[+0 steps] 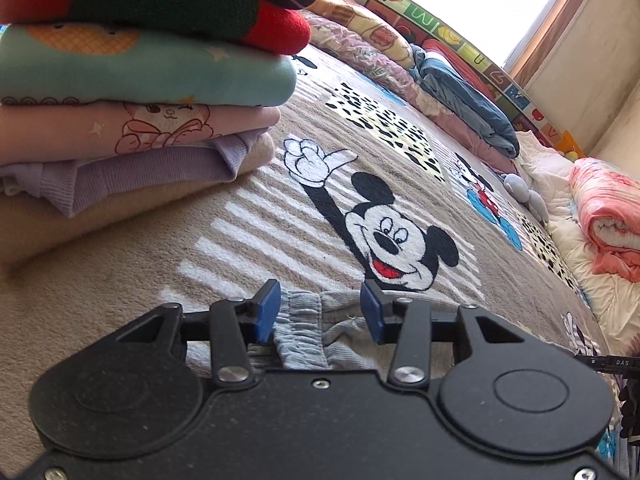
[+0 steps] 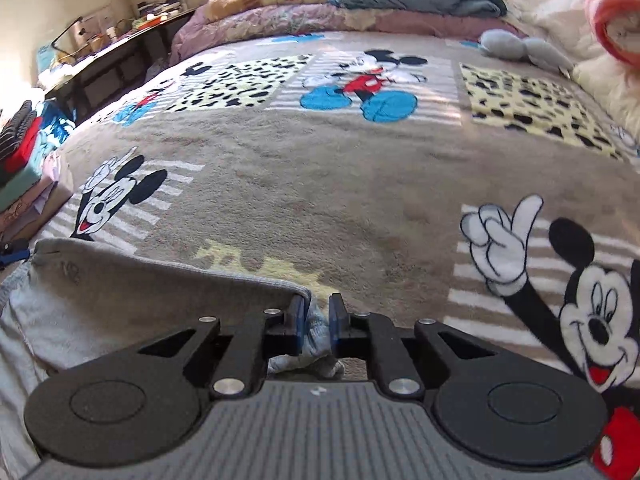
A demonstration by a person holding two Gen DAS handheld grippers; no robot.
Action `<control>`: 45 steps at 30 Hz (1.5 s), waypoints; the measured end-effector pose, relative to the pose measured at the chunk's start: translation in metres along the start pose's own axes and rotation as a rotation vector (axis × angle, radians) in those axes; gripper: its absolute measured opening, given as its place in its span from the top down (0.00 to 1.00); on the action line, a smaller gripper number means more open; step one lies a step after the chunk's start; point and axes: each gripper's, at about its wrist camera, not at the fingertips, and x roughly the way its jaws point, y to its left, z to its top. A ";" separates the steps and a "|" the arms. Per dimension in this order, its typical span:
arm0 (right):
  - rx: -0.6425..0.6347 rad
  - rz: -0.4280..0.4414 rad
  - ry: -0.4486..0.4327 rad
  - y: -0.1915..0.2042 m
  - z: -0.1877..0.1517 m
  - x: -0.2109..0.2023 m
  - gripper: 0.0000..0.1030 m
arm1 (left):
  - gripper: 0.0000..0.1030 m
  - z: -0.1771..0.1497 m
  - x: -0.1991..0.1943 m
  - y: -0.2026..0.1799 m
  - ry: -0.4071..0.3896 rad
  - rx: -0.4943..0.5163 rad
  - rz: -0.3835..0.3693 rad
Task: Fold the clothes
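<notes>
My right gripper [image 2: 318,320] has its jaws pinched on the grey pants [image 2: 120,280]. Left gripper [image 1: 320,312] jaws sit wide over the waistband, right of the folded stack [image 1: 140,80].

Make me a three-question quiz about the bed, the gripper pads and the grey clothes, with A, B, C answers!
1. Where is the stack of folded clothes in the left wrist view?
A. Upper left
B. Lower right
C. On the windowsill

2. What colour are the pads of the left gripper?
A. Yellow
B. Blue
C. White

3. How is the right gripper?
A. Wide open, nothing in it
B. Holding a toy
C. Pinching the grey garment

Answers:
1 A: the stack sits at upper left on the Mickey Mouse blanket.
2 B: both pads are blue.
3 C: grey cloth is squeezed between its narrow jaws.
</notes>
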 end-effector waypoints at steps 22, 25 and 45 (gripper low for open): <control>0.608 0.398 -0.182 -0.055 -0.066 -0.003 0.79 | 0.93 -0.006 0.001 0.014 -0.006 0.013 0.085; 0.570 0.287 -0.115 -0.064 -0.062 -0.007 0.79 | 0.93 -0.007 0.003 0.019 0.003 -0.002 0.088; -0.025 -0.004 -0.088 0.065 -0.065 0.005 0.60 | 0.56 -0.013 -0.023 -0.029 -0.047 0.250 0.090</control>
